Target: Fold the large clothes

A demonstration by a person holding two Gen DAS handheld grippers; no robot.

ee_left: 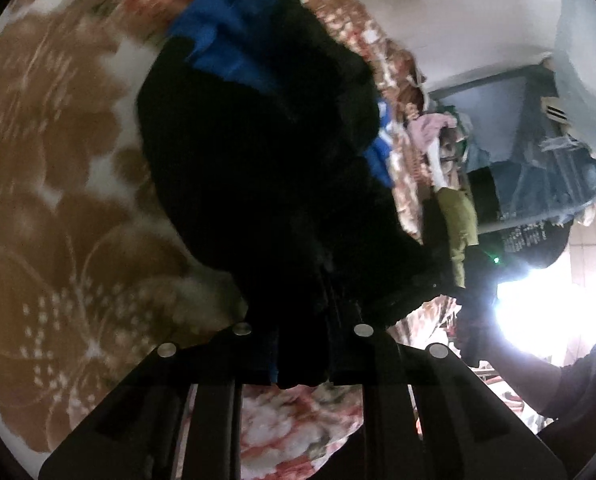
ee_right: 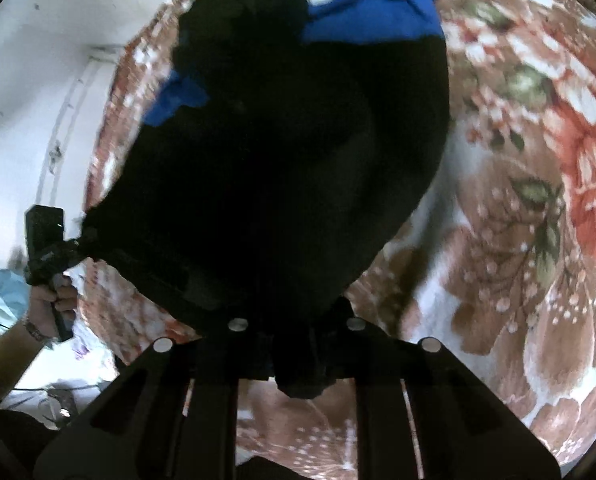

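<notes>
Your right gripper [ee_right: 298, 364] is clamped on a bunched edge of the black garment [ee_right: 282, 184], which hangs stretched away from the jaws over the floral blanket [ee_right: 530, 216]. A blue panel [ee_right: 374, 8] with white letters shows at the garment's far end, and a smaller blue patch [ee_right: 174, 100] at its left edge. At far left your left hand [ee_right: 52, 296] holds the left gripper [ee_right: 74, 246], pinching the garment's other corner beside a white wall [ee_right: 38, 80]
</notes>
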